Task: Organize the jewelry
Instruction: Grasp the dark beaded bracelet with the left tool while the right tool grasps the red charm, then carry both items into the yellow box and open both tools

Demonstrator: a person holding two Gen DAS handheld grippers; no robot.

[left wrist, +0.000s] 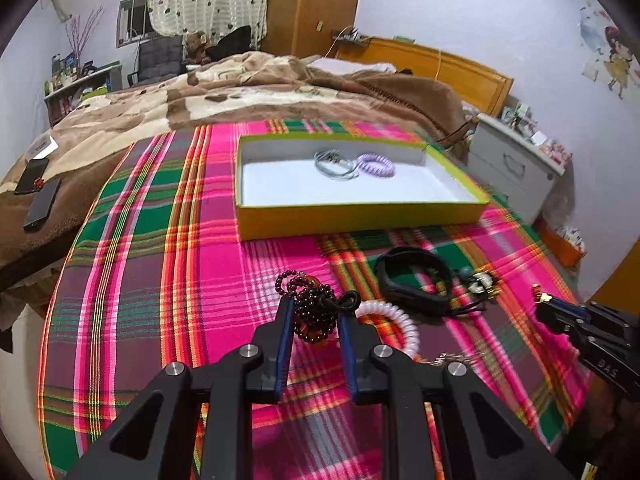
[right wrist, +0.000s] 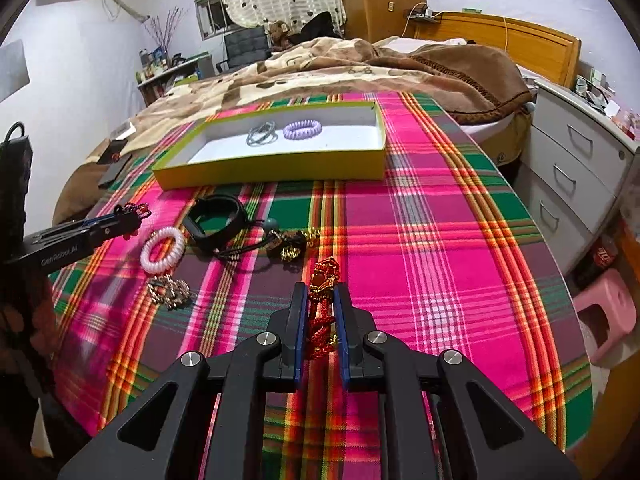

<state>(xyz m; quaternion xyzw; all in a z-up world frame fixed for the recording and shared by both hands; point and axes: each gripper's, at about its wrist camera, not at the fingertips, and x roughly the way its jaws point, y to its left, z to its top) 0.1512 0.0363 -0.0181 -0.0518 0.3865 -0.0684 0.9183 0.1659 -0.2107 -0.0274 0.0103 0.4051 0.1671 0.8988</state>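
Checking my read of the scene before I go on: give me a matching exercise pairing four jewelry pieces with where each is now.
Things:
1. dark red bead bracelet
2. red and gold cord ornament
3. purple coil band
4. white coil band

Places:
A. loose on the plaid cloth
B. inside the yellow-green box
C. between the fingers of the left gripper
D. between the fingers of the right gripper

Pairs: 1-C, 2-D, 3-B, 4-A

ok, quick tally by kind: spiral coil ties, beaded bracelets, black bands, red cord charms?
Spiral coil ties: 2, purple coil tie and white coil tie
Beaded bracelet: 1
Black band: 1
Red cord charm: 1
Total: 5
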